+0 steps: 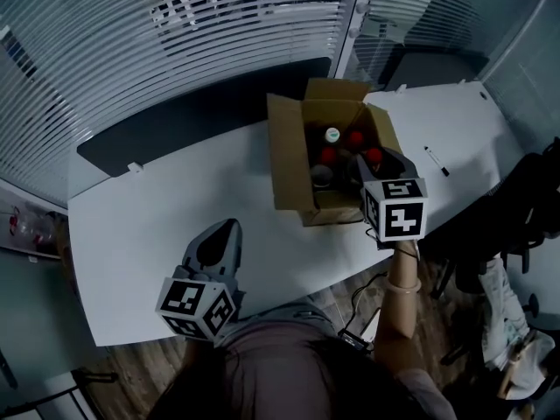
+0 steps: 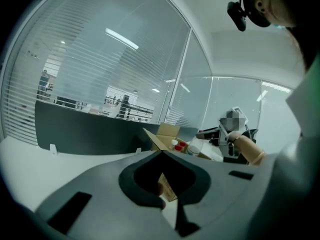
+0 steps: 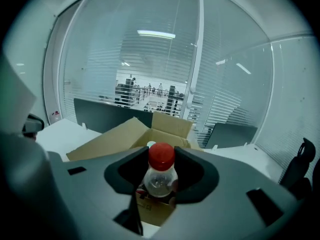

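My right gripper [image 1: 366,166] hangs over the near right corner of an open cardboard box [image 1: 293,160]. The box sits on a white surface [image 1: 175,208]. Its jaws are clenched on a clear plastic bottle [image 3: 161,176] with a red cap [image 3: 161,155]. The right gripper view shows the curved hollow of the jaws wrapped around the bottle's shoulder, just under the cap. Held this way, the bottle stands upright, with the cap rising clear above the jaws.

The box flaps are folded outward, so its inside is open from above. Inside it stand more bottles [image 1: 330,155] with red caps and one with a pale cap [image 1: 332,134], packed close together.

My left gripper [image 1: 223,234] lies low near the front edge of the surface, well apart from the box. Its jaws are pressed together at the tips with nothing between them. In the left gripper view, the box shows only far off through the hollow behind the tips. It seems to be parked there, out of the right one's way.

A pen [image 1: 437,160] lies on the surface to the right of the box. Glass walls with slatted blinds [image 1: 175,24] stand behind it.
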{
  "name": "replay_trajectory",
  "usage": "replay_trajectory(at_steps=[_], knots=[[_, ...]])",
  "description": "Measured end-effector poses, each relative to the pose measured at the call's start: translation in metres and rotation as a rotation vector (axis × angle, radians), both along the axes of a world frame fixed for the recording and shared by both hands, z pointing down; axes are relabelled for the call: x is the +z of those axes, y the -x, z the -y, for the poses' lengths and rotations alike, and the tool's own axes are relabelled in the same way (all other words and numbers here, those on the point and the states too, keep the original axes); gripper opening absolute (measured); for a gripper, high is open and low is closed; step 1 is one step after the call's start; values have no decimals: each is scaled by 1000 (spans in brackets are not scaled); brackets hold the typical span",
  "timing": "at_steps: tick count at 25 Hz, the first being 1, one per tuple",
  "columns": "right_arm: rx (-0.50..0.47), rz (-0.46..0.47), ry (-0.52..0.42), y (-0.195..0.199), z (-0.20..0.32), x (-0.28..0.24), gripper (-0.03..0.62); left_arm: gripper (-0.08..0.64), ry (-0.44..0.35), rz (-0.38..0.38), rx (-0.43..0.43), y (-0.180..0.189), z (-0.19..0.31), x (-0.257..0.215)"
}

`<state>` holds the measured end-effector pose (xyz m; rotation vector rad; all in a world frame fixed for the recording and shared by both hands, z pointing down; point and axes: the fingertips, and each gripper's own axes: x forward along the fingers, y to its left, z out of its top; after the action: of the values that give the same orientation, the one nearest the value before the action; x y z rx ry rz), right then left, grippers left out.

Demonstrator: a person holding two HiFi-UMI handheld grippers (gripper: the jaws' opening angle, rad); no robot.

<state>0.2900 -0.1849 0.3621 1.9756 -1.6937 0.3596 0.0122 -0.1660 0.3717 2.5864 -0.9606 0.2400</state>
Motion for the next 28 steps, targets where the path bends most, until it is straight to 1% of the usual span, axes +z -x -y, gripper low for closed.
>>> replay_trajectory(at_steps=[10,16,23,28], knots=[[-76,-34,-125,13,-19,-57,173,8,5,-22,-18,-10,-16,-3],[-146,-51,-222,27,-34,-96,173,8,5,-30,-38,-17,-26,-4],[-226,-55,-271,48,-53,-118,173,8,-3,-44,-74,-15,-41,-6],[-306,-43,-285,66,-63,-123,173,8,-10,-54,-122,-11,-52,-7]])
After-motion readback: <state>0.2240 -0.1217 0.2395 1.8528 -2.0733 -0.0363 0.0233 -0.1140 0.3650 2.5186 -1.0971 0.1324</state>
